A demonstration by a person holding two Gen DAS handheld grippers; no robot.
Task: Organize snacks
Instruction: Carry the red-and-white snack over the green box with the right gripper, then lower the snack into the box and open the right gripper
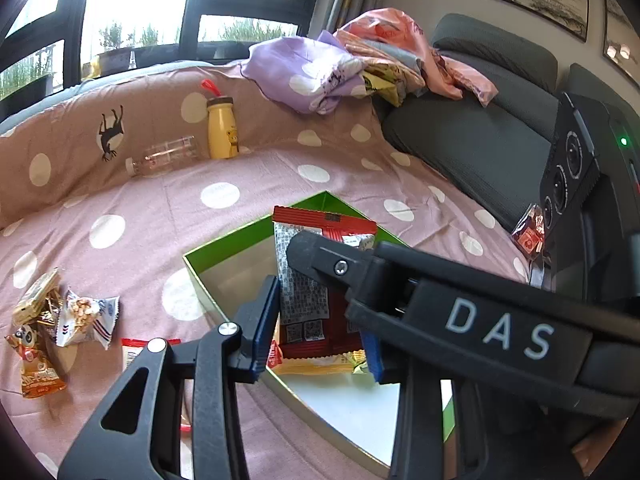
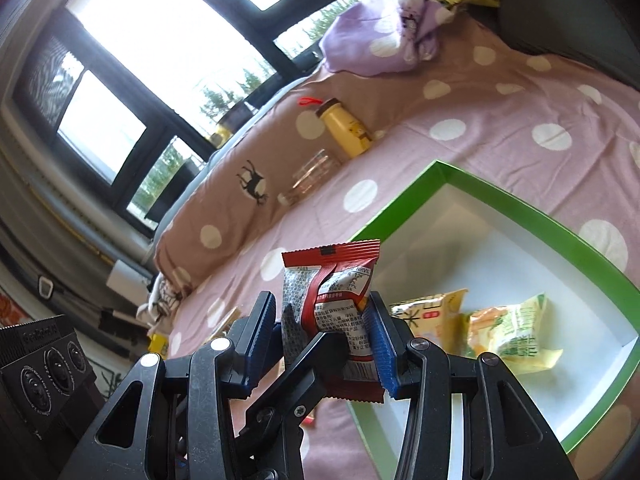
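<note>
Red snack packet (image 1: 304, 292) up in the air over the near corner of the green-rimmed box (image 1: 224, 248), grey printed back towards the left wrist camera, crimped top edge uppermost. Pinched from two sides at once: right gripper (image 2: 320, 340) clamped on its lower half, blue pads against the wrapper's edges; left gripper (image 1: 318, 336) likewise closed on it, one black finger crossing in front of the packet in the right wrist view, though the contact of the far pad is hard to make out behind the wrapper. Inside the box, on the white floor, two yellow-green snack bags (image 2: 516, 336) lying flat, side by side near one wall. Box set on a pink polka-dot sheet (image 1: 140, 208). To the left on that sheet, well apart from the box, a loose cluster of small snacks: a white peanut-print packet (image 1: 86, 316), a brown panda packet (image 1: 34, 360) just beside it. Further back, a yellow bottle (image 1: 221, 128) upright against the raised fold of the sheet, a clear bottle (image 1: 164, 156) on its side next to it. Purple spotted cloth (image 1: 308, 72) bunched on the ridge behind. At the right, by the grey sofa (image 1: 472, 140), one more small red packet (image 1: 530, 232)
</note>
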